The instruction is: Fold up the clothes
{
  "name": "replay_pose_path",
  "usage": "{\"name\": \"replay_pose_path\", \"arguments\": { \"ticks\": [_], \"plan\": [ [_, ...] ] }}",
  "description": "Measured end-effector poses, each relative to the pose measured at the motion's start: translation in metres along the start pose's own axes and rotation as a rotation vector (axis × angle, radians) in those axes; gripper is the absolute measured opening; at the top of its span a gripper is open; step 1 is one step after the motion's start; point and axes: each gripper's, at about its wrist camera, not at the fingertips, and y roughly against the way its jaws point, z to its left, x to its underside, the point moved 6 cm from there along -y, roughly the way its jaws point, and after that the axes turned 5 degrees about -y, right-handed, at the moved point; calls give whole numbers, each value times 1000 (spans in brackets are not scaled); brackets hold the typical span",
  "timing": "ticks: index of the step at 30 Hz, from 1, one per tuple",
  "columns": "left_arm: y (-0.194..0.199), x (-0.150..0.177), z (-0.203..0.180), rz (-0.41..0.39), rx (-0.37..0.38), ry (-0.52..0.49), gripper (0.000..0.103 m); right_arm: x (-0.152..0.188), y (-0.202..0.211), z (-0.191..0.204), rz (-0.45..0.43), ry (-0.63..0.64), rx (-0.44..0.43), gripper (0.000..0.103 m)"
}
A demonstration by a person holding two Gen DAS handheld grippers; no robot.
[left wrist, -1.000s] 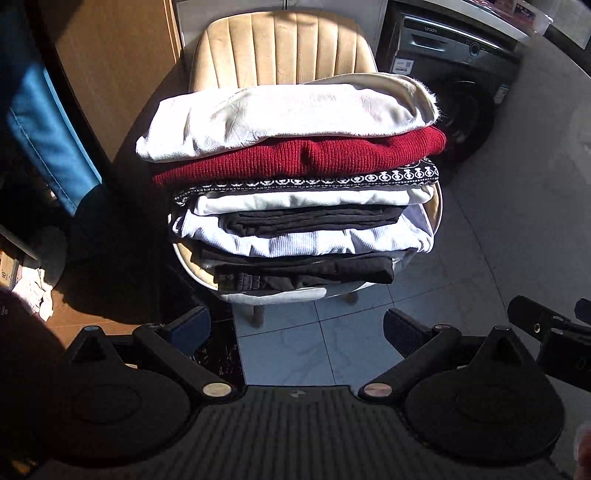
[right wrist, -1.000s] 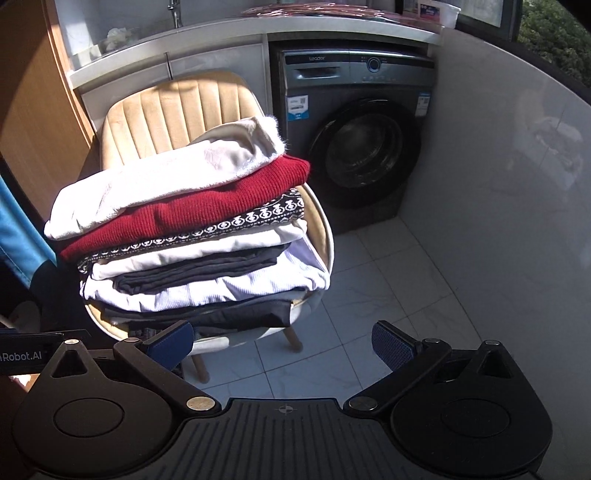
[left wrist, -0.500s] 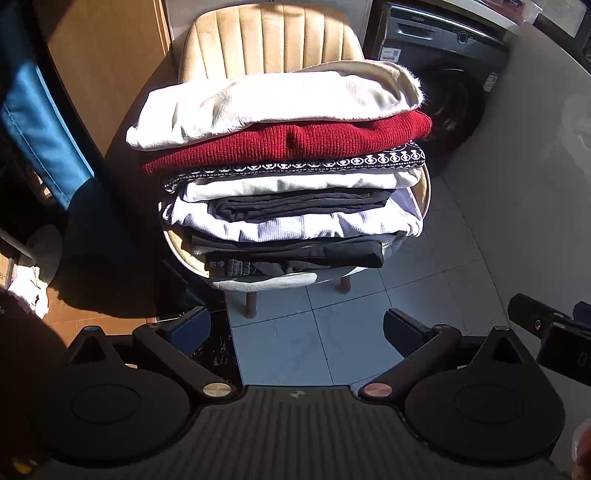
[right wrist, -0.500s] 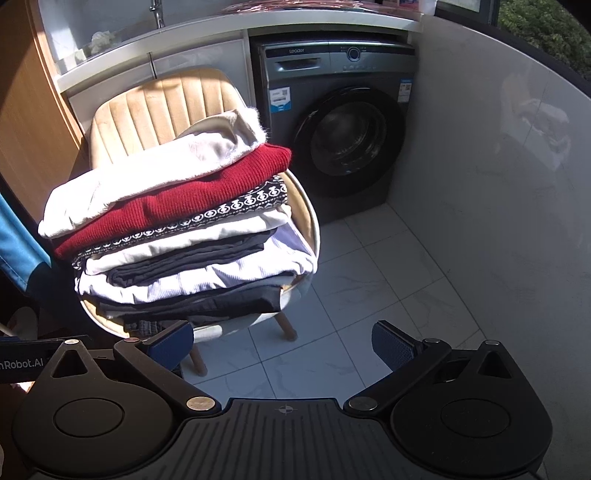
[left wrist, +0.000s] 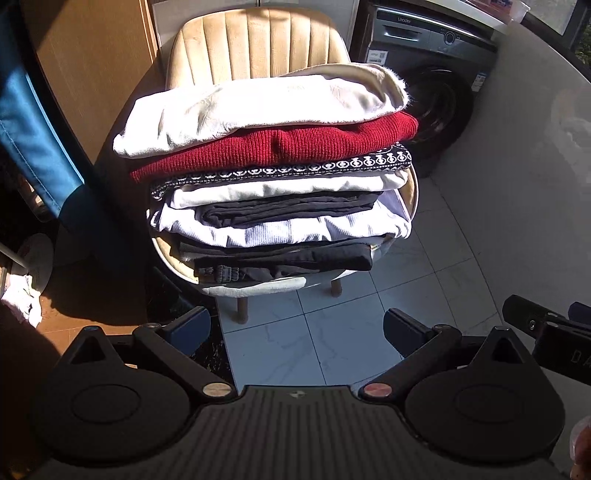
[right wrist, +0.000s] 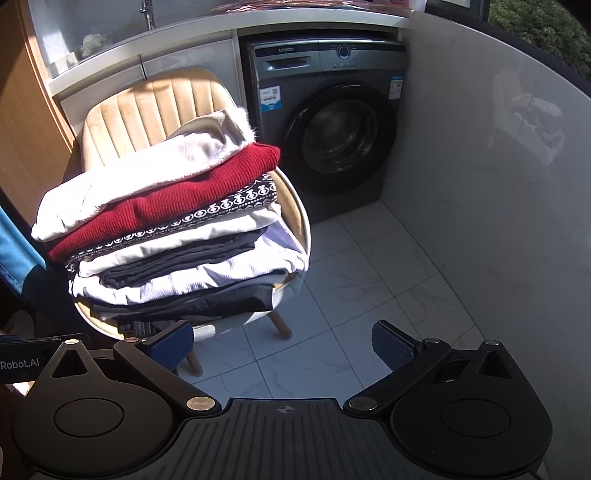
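Observation:
A tall stack of folded clothes rests on a beige padded chair. On top lies a cream fleecy garment, with a red knit sweater beneath it, then a black-and-white patterned piece, white and dark layers. My left gripper is open and empty, held back from the chair's front over the floor. Lower right of the stack, my right gripper is also open and empty. The right gripper's body shows at the left wrist view's right edge.
A grey front-loading washing machine stands behind the chair on the right, under a white counter. A pale wall curves along the right. White floor tiles lie in front. A wooden panel and blue fabric are at the left.
Both grippers have drawn back and shifted a little, so the chair and stack sit farther away and more leftward in the right wrist view. The jaws stay open; the stack is undisturbed.

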Motion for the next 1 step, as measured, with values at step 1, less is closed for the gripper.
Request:
{"name": "replay_pose_path", "arguments": {
  "ticks": [1],
  "plan": [
    [0,0,0,2,-1,0,102,-1,0,0,-1,-3,-1,102]
  ]
}}
